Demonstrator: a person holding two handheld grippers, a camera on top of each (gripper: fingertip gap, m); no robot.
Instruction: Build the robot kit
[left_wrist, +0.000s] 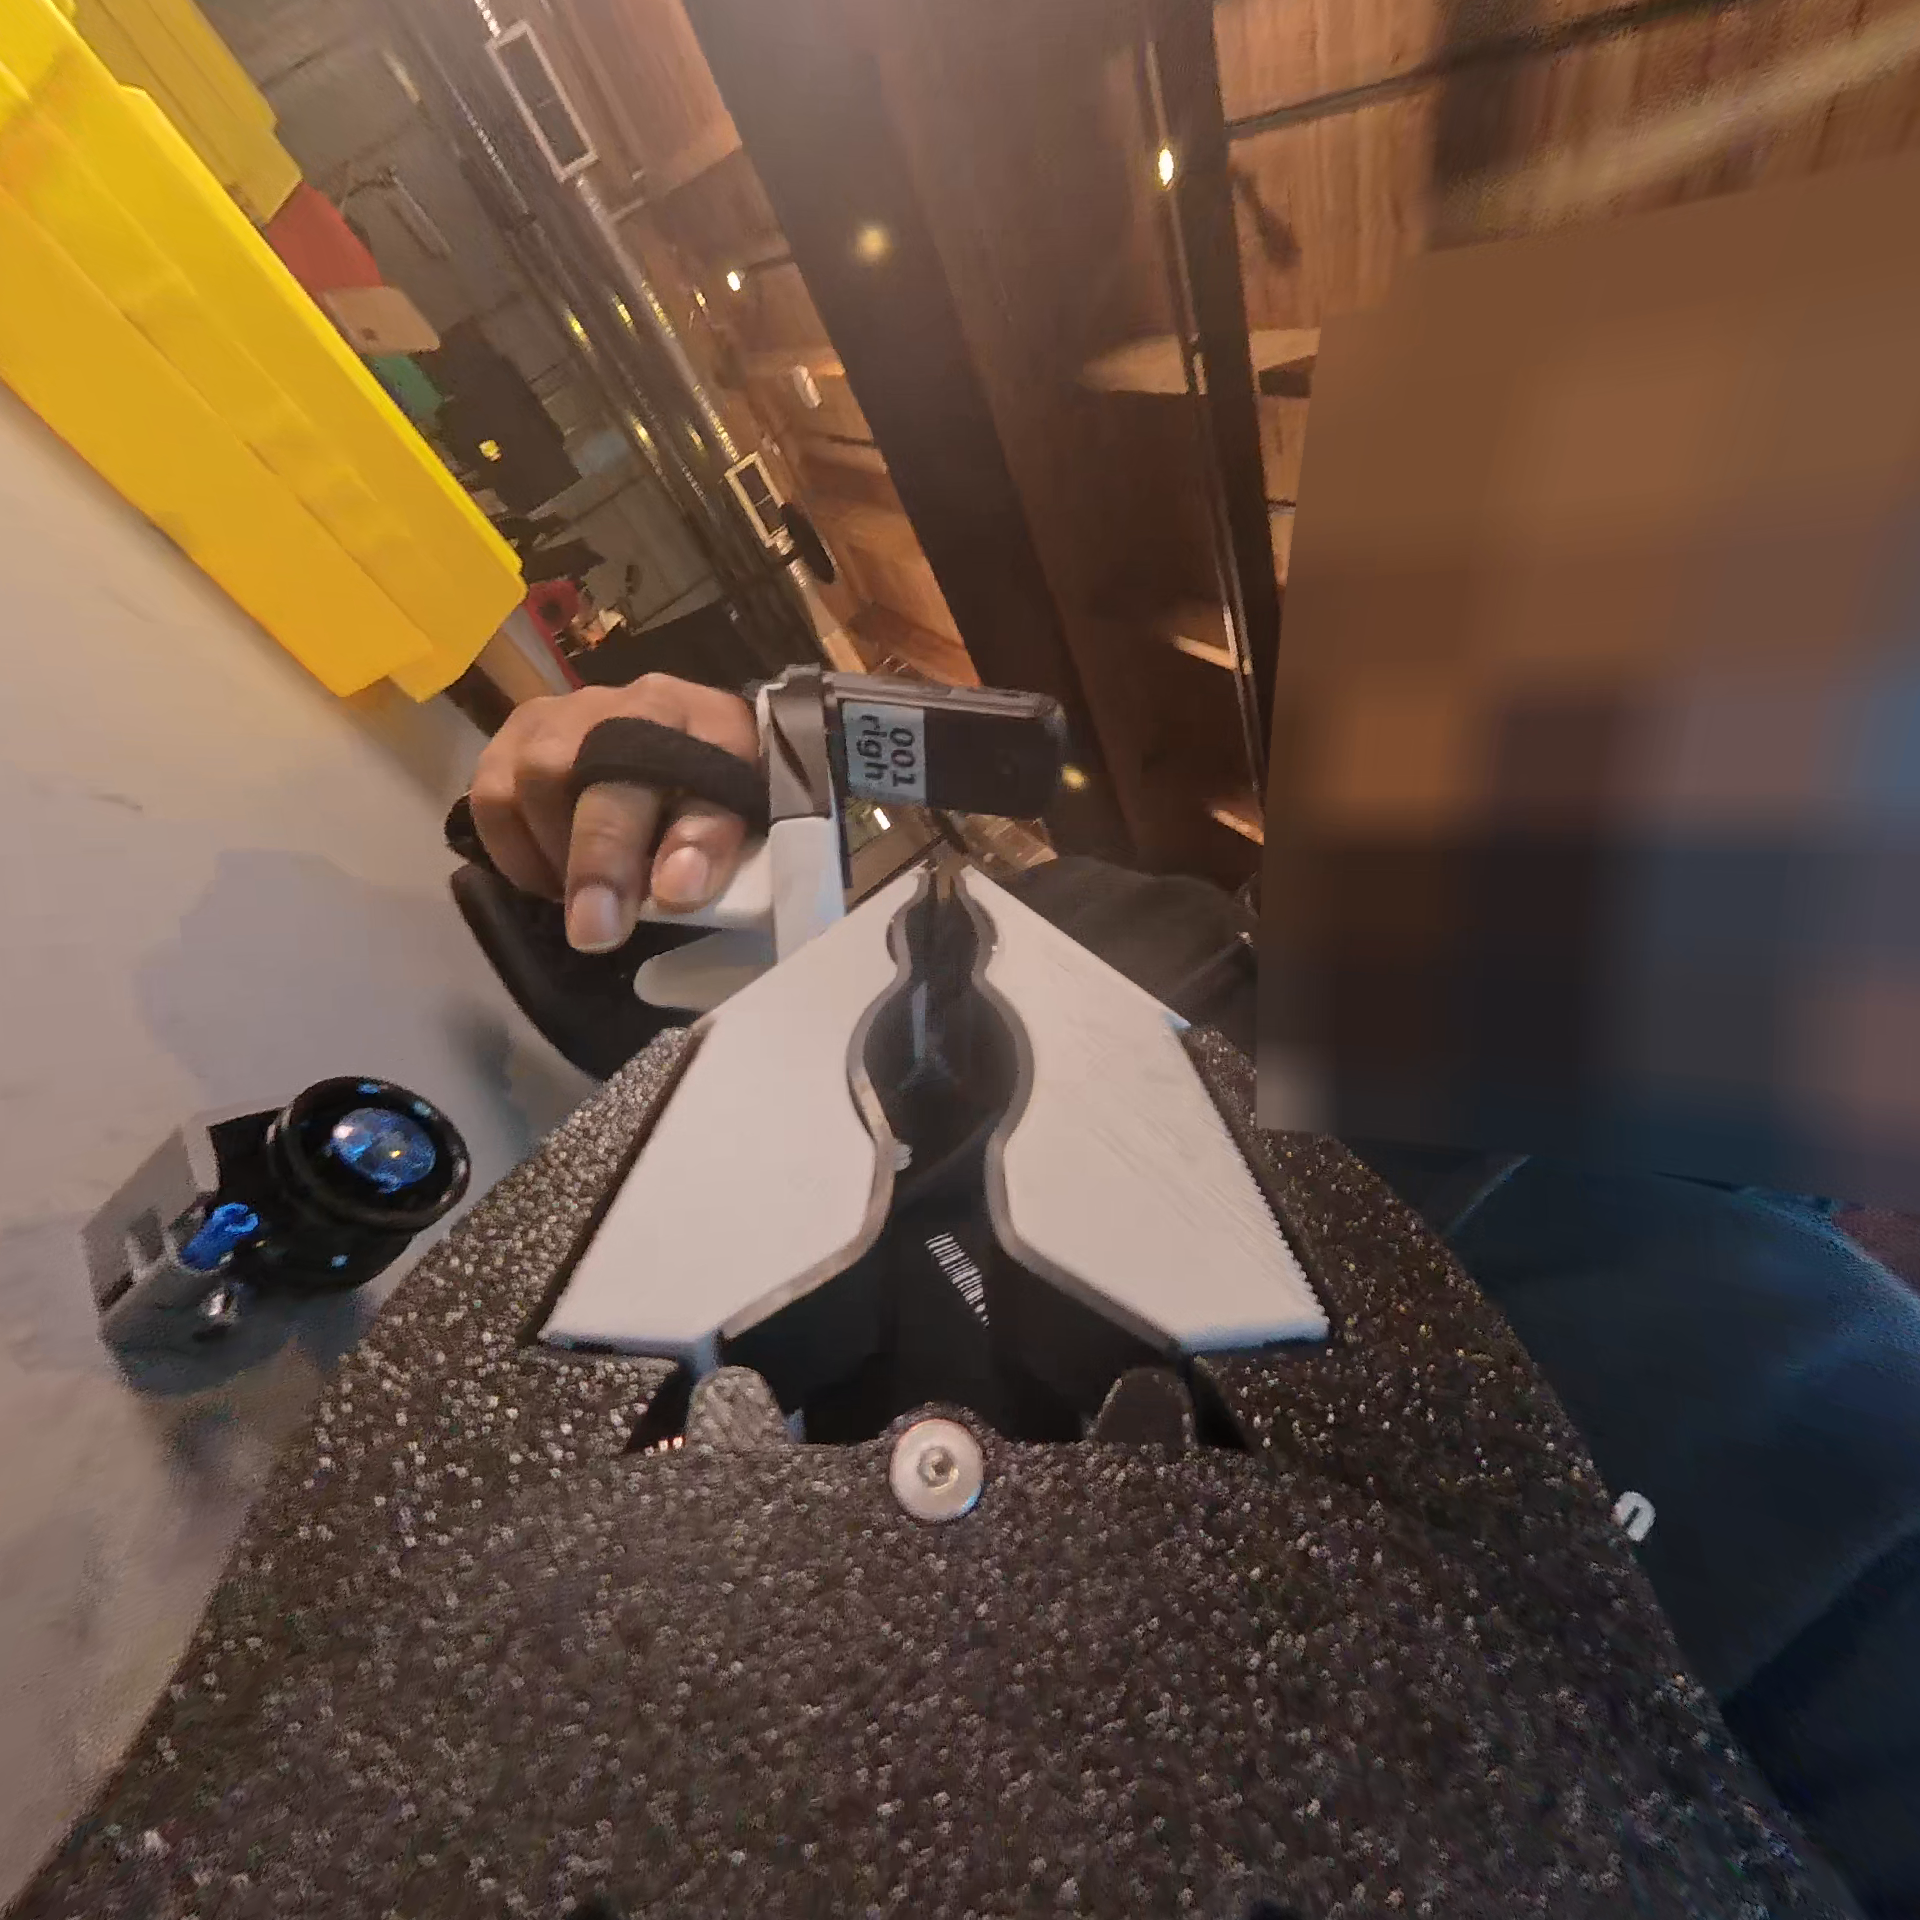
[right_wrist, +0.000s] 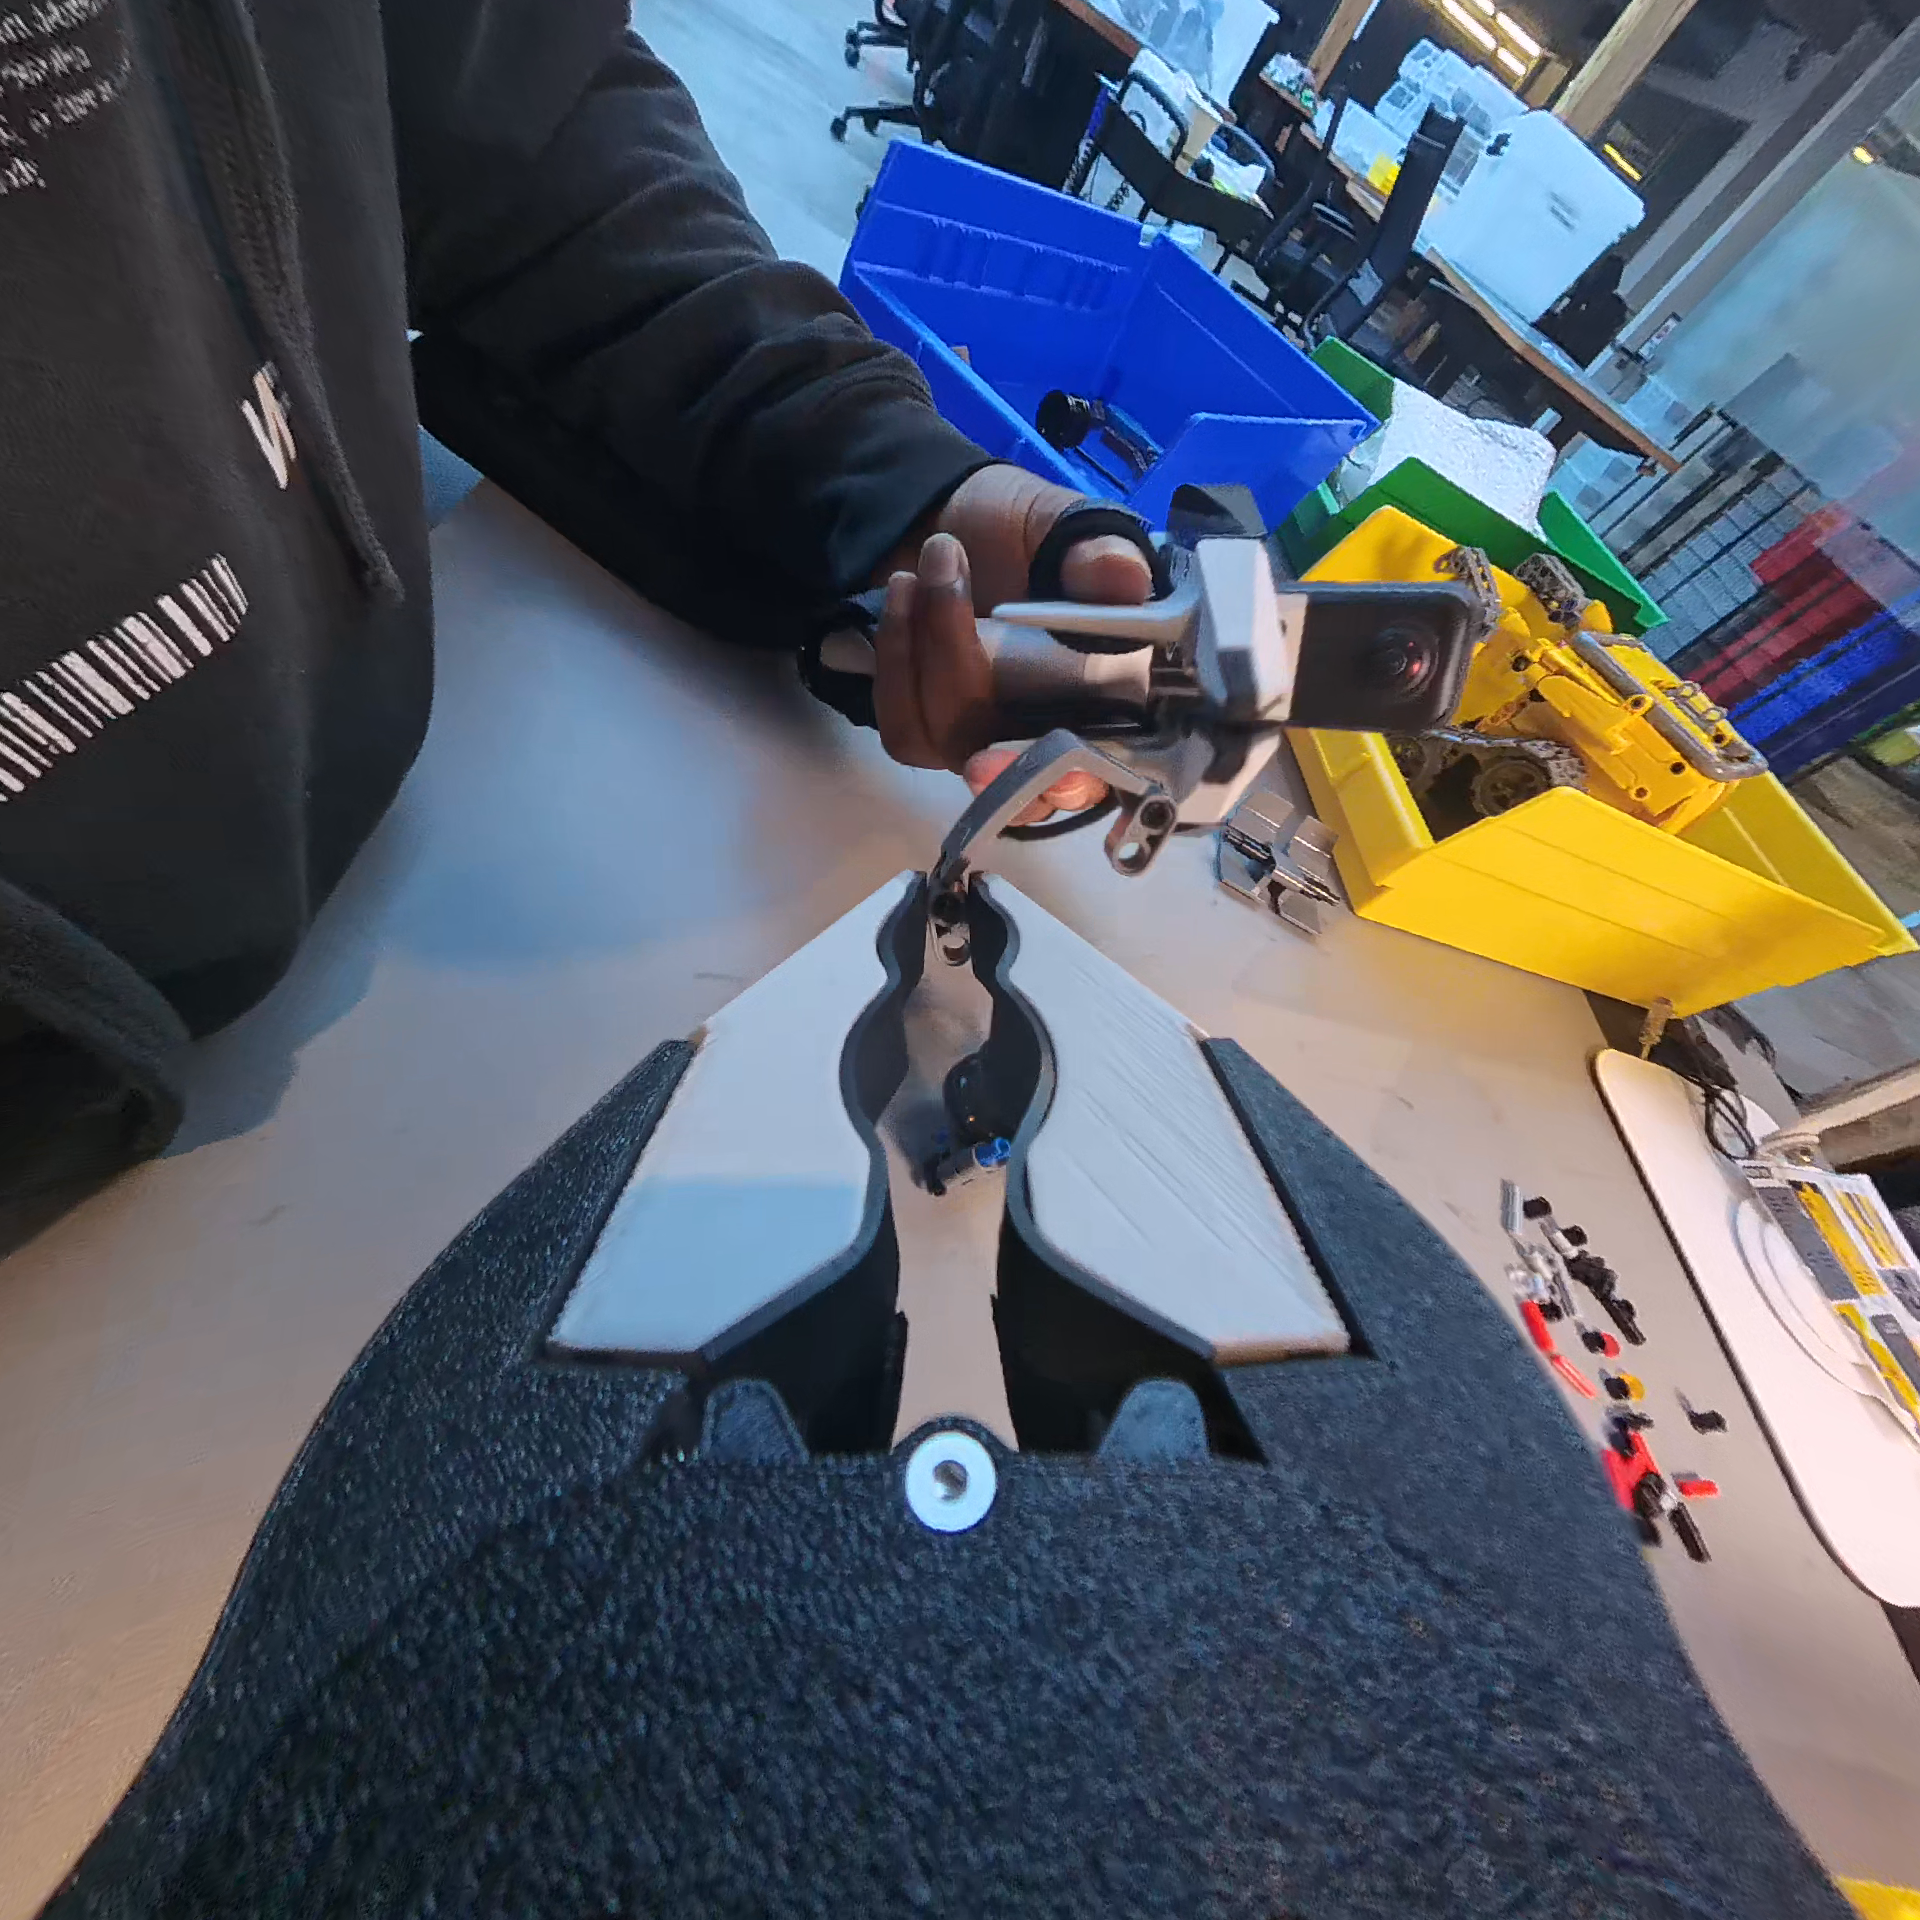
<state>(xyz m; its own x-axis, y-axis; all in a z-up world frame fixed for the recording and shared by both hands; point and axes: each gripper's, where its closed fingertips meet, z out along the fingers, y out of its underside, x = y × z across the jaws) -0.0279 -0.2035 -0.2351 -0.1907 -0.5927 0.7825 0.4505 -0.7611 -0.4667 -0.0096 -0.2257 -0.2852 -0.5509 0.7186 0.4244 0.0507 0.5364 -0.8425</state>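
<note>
In the right wrist view my right gripper (right_wrist: 951, 906) is shut on one end of a grey bent beam with holes (right_wrist: 1039, 769). It holds the beam above the pale table (right_wrist: 623, 831). The beam's other end hangs just below the left gripper's body (right_wrist: 1236, 644), which a hand (right_wrist: 935, 665) holds. In the left wrist view my left gripper (left_wrist: 940, 883) is in the air with its fingertips together. I see nothing held between them. The right gripper's camera body (left_wrist: 945, 753) is just beyond. A black round piece on a grey block with a blue pin (left_wrist: 312, 1195) lies on the table to the left.
A yellow bin (right_wrist: 1558, 883) holding a yellow model vehicle (right_wrist: 1558, 665), a blue bin (right_wrist: 1091, 312) and a green bin (right_wrist: 1455, 499) stand at the back right. Grey pieces (right_wrist: 1278, 857) and several small loose parts (right_wrist: 1600, 1351) lie on the table beside a white board (right_wrist: 1714, 1351). A person in black sits at the left. There is about 6 cm between the tips of the two grippers.
</note>
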